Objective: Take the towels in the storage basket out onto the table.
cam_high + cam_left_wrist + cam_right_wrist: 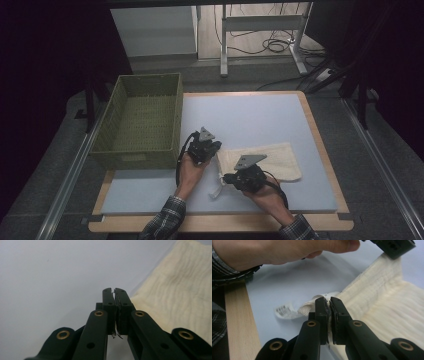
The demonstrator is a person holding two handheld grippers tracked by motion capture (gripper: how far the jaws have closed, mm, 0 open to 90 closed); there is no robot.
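A cream cloth (280, 157) lies flat on the pale blue mat (250, 115), right of centre. My right gripper (226, 177) is at its near left corner, and in the right gripper view the jaws (329, 301) are shut on the cloth (387, 305) beside a white label (283, 310). My left gripper (217, 148) is at the cloth's far left corner. Its jaws (114, 291) are shut with nothing between them, hovering over bare mat with the cloth (180, 290) just to their right.
A green woven basket (145, 120) stands at the mat's left edge, close to the left hand. The wooden table edge (239, 322) runs along the near side. The left hand (287, 250) reaches across the top of the right gripper view.
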